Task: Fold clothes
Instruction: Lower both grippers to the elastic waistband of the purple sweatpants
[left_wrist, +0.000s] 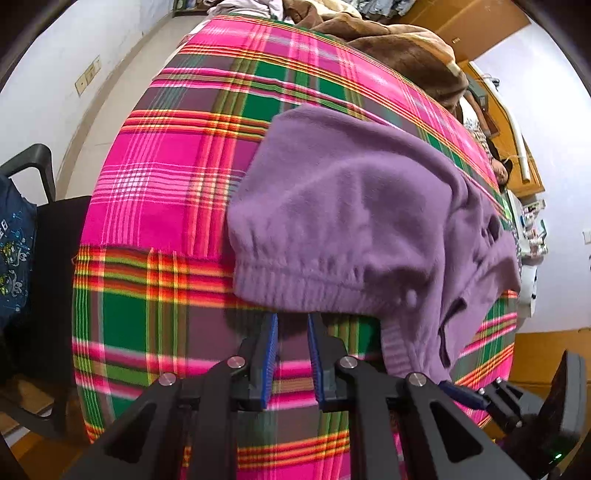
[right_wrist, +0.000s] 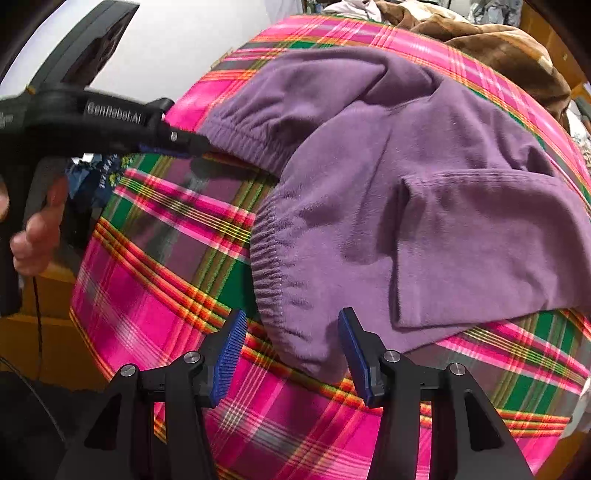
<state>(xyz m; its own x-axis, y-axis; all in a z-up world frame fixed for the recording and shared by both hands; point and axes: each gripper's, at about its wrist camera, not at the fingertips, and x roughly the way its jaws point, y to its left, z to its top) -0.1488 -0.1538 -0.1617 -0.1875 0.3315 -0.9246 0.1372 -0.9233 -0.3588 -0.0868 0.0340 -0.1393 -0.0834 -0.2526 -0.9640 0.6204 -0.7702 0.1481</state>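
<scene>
one purple garment (left_wrist: 343, 221), one plaid sheet (left_wrist: 166, 177), one brown blanket (left_wrist: 399, 51), two grippers (left_wrist: 292, 325) (right_wrist: 291, 325)

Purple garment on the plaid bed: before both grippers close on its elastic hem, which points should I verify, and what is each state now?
1. Left gripper jaws apart, nothing between: ok.
2. Right gripper jaws wide open: ok.
3. Purple garment hem between the right jaws: ok.
4. Hem between the left jaws: not ok, tips stop just short.
5. Garment lies flat: not ok, bunched.
6. Plaid cover caught under the hem: cannot tell.

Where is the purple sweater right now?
The purple sweater lies on the plaid bedsheet, just ahead of both grippers in both wrist views, near the brown blanket.
</scene>
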